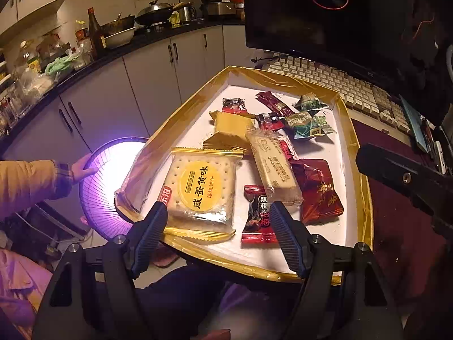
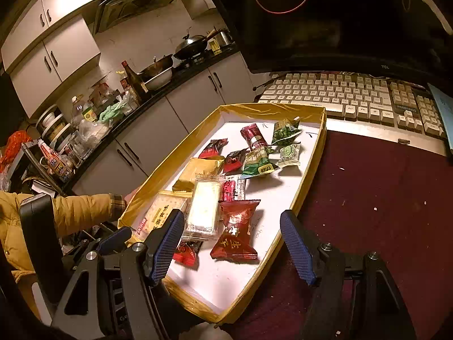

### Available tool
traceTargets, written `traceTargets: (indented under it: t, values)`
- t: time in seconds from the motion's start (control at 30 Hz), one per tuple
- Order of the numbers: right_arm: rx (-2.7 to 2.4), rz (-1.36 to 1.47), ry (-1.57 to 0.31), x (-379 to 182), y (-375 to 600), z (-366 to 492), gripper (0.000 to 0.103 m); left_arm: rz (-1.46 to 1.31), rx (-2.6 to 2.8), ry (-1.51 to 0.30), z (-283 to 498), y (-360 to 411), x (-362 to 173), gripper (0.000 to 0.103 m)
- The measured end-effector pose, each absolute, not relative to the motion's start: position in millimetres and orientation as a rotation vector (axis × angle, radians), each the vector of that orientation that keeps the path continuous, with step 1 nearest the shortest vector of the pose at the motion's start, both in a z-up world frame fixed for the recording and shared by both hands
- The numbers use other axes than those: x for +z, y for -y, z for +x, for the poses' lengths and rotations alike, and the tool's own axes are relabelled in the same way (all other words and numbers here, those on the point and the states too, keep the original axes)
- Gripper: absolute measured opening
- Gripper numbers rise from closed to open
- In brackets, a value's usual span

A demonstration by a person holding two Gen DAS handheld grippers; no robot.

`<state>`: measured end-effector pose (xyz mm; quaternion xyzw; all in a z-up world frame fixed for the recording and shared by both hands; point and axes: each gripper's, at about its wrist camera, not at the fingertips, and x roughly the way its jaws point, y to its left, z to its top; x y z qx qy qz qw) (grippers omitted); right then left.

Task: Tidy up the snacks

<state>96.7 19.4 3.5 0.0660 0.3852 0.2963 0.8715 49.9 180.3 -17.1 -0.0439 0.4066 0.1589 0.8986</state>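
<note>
Here the snack packets (image 1: 266, 147) lie mixed in the yellow-edged tray (image 1: 365, 170) on the bench, and both the left gripper (image 1: 218, 223) and right gripper (image 2: 232, 235) hover spread and empty, so sorting seems unsettled.

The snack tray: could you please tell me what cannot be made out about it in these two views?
- Left wrist view: the tray's near edge is hidden behind the left tongs.
- Right wrist view: the small red packet is partly hidden by a finger of the right tongs.
- Both views: the red wrapper lies mostly under the clear-wrapped bar; its print is unreadable.
</note>
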Motion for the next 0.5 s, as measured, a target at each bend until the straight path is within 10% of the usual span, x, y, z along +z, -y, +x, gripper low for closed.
traceTargets:
  t: [0.5]
  values:
    - [0.628,0.147,-0.804,2.9,-21.0,97.9,0.072,-0.081,0.339,-0.824,49.5,-182.0,-17.6,0.075]
